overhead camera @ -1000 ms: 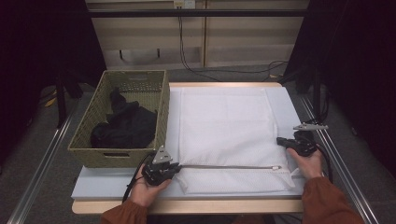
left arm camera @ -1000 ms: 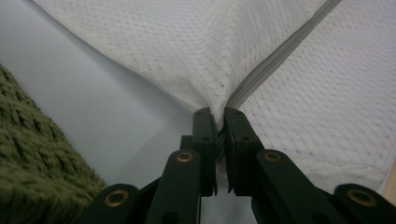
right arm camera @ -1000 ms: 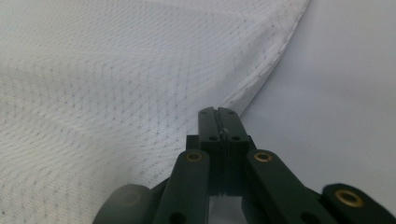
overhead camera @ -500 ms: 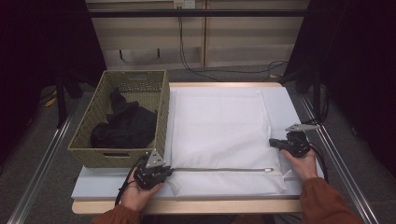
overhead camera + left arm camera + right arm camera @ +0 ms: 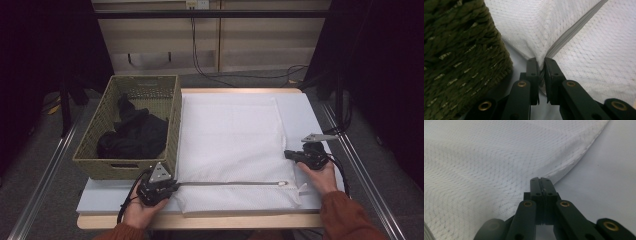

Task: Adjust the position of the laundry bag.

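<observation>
A white mesh bag [image 5: 230,135] lies flat on the table, its grey zipper [image 5: 230,183] running along the near side to a pull [image 5: 283,183]. My left gripper [image 5: 172,186] sits at the bag's near left corner. It is shut on the mesh at the zipper's end [image 5: 541,61]. My right gripper [image 5: 288,154] is at the bag's right edge, its jaws shut on the mesh rim [image 5: 541,180]. The cloth rises slightly toward each grip.
A woven olive basket [image 5: 172,125] holding black clothes [image 5: 135,135] stands at the table's left, close to my left gripper [image 5: 461,62]. Bare grey table top [image 5: 305,115] lies to the right of the bag. Metal rails run along both table sides.
Both hands have shifted a little to the left, and the bag's near edge with the zipper has slid left with them. Both grips look unchanged.
</observation>
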Demonstrator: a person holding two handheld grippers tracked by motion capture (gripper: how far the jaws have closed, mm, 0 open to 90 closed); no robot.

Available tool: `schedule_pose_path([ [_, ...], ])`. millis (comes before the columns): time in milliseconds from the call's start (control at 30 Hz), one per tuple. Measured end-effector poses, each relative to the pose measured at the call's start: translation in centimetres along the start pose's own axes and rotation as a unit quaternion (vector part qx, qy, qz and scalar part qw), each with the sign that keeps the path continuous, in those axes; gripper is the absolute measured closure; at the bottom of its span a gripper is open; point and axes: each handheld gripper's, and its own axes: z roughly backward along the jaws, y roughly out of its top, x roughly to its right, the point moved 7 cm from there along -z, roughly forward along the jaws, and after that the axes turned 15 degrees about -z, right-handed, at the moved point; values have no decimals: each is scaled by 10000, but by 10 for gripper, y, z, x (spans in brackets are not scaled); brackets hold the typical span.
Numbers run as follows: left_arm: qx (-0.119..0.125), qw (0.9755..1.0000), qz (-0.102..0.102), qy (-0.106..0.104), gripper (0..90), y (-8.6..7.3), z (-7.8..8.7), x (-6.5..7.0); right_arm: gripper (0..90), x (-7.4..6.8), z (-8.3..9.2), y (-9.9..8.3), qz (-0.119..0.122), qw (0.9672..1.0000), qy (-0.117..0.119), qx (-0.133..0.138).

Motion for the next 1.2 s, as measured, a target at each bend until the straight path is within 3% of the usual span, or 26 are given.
schedule_pose_path([
  [167, 47, 10000, 30, -17, 820, -2, 0, 0, 894, 0, 2, 0, -9, 10000, 9, 10],
  [333, 117, 9999, 81, 26, 743, -3, 1, -1, 878, 0, 1, -2, 21, 10000, -14, -8],
  [533, 181, 9997, 133, 87, 608, -3, 7, -1, 703, 3, 4, -1, -39, 9999, 5, 103],
  [700, 520, 9986, 75, 75, 544, 3, 14, 1, 553, 5, 10, 3, -92, 9993, 14, 351],
  [767, 726, 9971, 183, 90, 516, 7, 18, 1, 502, 4, 12, 4, -140, 9990, 76, 414],
  [1000, 1060, 9942, 161, 20, 407, 15, 22, 5, 402, 0, 20, 2, -175, 9984, 168, 505],
  [1067, 1114, 9936, 206, -28, 337, 17, 23, 6, 395, -1, 22, 1, -150, 9985, 177, 506],
  [1200, 1171, 9931, 75, -16, 282, 21, 21, 8, 382, -2, 27, -1, -192, 9981, 294, 507],
])
